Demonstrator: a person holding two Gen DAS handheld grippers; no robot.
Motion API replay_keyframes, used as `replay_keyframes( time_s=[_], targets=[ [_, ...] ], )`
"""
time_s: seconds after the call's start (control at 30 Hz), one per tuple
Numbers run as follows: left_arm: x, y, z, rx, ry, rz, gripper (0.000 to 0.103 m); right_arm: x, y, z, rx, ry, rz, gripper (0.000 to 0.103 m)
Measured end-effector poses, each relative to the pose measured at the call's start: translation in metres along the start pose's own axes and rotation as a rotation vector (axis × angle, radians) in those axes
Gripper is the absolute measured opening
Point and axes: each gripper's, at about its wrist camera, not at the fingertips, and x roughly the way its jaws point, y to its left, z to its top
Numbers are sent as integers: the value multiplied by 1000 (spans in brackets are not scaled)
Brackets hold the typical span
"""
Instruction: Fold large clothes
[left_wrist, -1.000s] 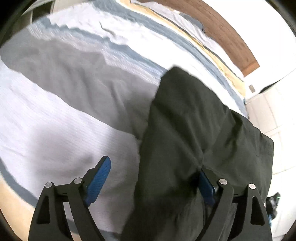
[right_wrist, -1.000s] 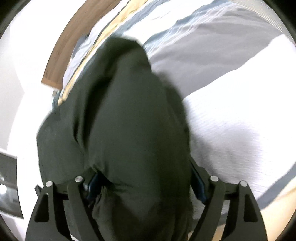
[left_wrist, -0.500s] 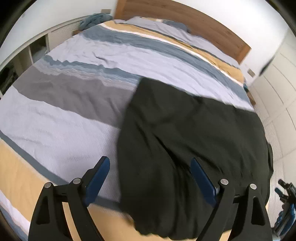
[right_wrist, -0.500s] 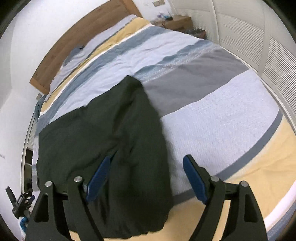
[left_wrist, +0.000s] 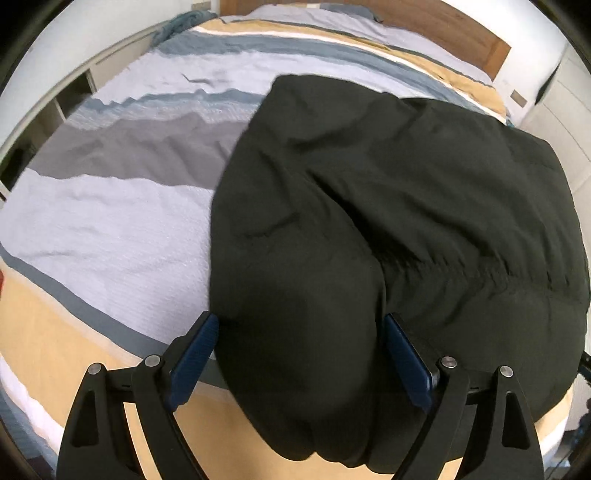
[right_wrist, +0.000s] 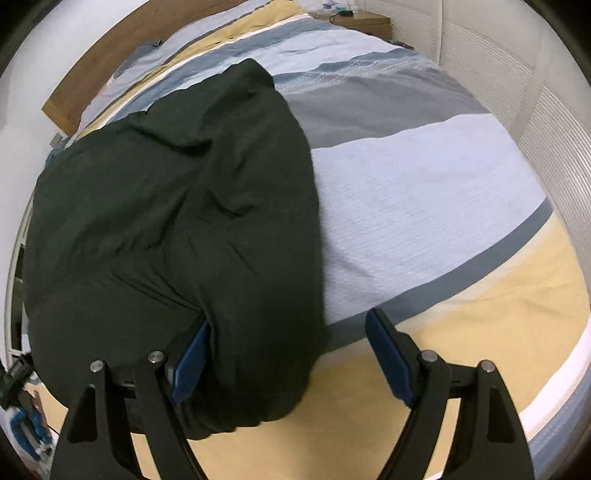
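We have a large black garment (left_wrist: 388, 206) spread across the near half of a striped bed cover (left_wrist: 110, 221), one lobe trailing toward the wooden headboard (right_wrist: 85, 77) and its bulky near end bunched over the tan band at the bed's edge. Our left gripper (left_wrist: 299, 354) stands with its jaws spread wide, a thick hump of black cloth filling the gap between the blue pads (left_wrist: 195, 350); they flank the fabric without visibly squeezing it, so we read them as open. Our right gripper (right_wrist: 288, 354) is likewise spread: its inner pad is half tucked under the cloth, its outer pad stands clear over bare bedding.

We judge this fabric soft, limp and fairly light, smooth enough to slide on itself and on the cover. It will sag and fold wherever it is unsupported, so a pinch in the puffy middle would gather only a loose layer. Better we take it by a seam or hem at the near corners, one per gripper, and keep it taut between them
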Motion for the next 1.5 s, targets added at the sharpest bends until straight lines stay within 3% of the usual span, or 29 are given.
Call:
replay_keyframes(
  time_s=[0.13,0.27,0.5,0.73,0.97,1.23,1.5],
  targets=[
    [-9,-8,0,22,-46,59,89,-5,12,1,-58,-8,-59,81],
    [-23,-19,-1,49,-93,72,89,-9,27,2,-82,-56,-97,81],
    [-34,-38,-2,107,-136,61,89,-35,69,-4,-131,-121,-17,81],
    [-34,-60,-1,164,-148,26,89,-33,127,-15,-250,-119,81,81],
    [-23,-76,-3,170,-129,2,89,-22,160,-27,-328,-89,143,81],
    [-1,-77,-1,180,-105,8,96,-3,152,-31,-344,-67,137,81],
    [7,-49,5,121,-89,21,100,6,103,-17,-284,-52,48,81]
  ],
)
